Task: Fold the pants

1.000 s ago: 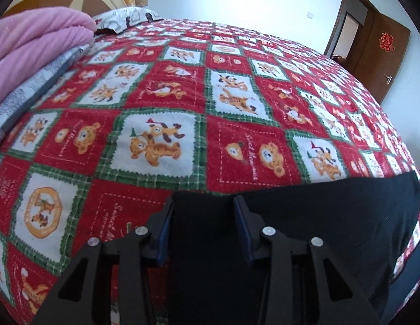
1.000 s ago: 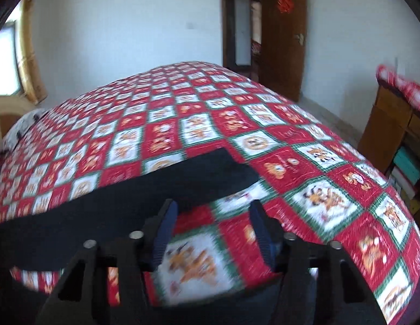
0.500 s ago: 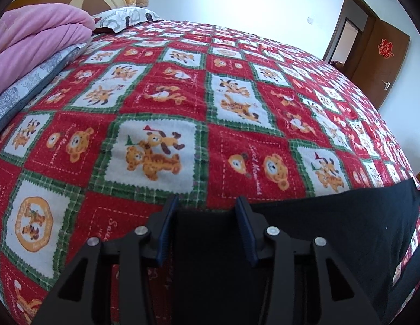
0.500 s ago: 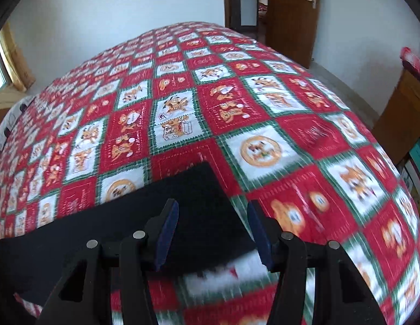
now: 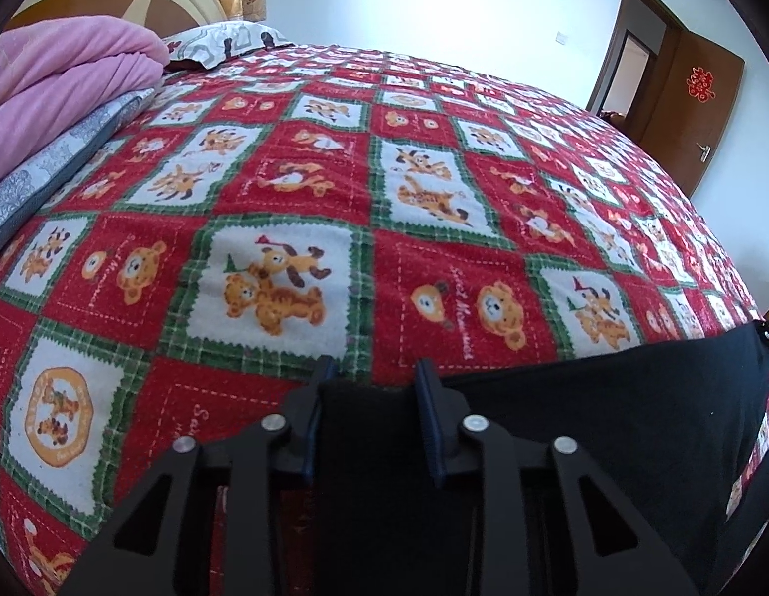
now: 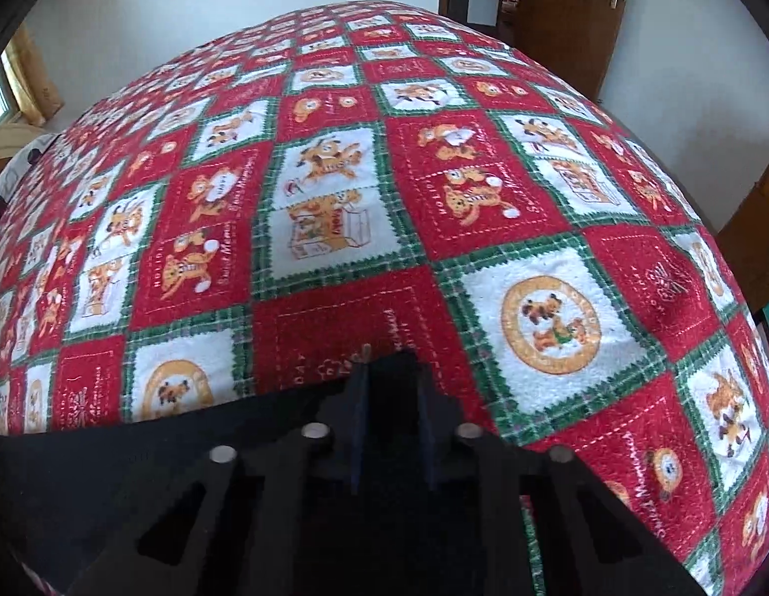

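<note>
Black pants (image 5: pixel 607 427) lie flat across the near part of a bed with a red, green and white cartoon quilt (image 5: pixel 295 228). My left gripper (image 5: pixel 374 377) is at the pants' left end, its jaws apart with the black cloth edge between them. In the right wrist view the pants (image 6: pixel 136 472) stretch left from my right gripper (image 6: pixel 389 372), whose jaws have closed in on the corner of the cloth.
A pink blanket (image 5: pixel 61 79) on a grey patterned quilt and a pillow (image 5: pixel 220 42) lie at the bed's head. A brown door (image 5: pixel 692 99) stands at the far wall. A wooden cabinet (image 6: pixel 751 228) is beside the bed on the right.
My right gripper moved down onto the pants' corner and its jaws narrowed onto the cloth. My left gripper narrowed slightly and stayed at the left end.
</note>
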The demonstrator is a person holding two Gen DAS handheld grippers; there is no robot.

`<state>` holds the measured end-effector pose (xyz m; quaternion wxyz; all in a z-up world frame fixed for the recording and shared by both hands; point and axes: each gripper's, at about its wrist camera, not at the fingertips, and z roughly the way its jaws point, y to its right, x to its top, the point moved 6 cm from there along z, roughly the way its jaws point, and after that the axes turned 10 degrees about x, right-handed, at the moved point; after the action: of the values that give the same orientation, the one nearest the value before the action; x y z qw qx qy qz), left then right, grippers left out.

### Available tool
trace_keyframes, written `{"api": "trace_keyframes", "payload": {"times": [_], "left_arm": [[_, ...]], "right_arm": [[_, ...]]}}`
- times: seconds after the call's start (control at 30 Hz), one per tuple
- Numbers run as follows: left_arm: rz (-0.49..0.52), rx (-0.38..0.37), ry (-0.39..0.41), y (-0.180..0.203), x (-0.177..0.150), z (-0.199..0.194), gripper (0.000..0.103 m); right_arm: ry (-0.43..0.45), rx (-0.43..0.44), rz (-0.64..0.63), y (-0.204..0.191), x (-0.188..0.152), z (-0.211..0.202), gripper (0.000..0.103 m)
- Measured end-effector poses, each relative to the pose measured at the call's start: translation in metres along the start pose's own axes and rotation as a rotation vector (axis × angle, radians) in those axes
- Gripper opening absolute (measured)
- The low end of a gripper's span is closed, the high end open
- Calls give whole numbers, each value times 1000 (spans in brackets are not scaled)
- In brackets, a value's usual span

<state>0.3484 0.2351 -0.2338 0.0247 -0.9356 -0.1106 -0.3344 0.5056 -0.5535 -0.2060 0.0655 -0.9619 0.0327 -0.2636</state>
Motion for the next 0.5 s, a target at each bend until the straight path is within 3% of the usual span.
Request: {"api": "trace_keyframes", "payload": {"times": [0.1, 0.23, 0.5], "left_arm": [[5, -22, 27, 1, 2, -7, 11], [21, -58, 112, 6, 7, -30, 10], [-45, -128, 211, -5, 16, -72, 10]], "right_arm": [[36, -17, -28, -5, 1, -10, 7], [121, -4, -47, -12, 3, -42, 7], [302, 70, -75, -20, -11, -127, 6]]}}
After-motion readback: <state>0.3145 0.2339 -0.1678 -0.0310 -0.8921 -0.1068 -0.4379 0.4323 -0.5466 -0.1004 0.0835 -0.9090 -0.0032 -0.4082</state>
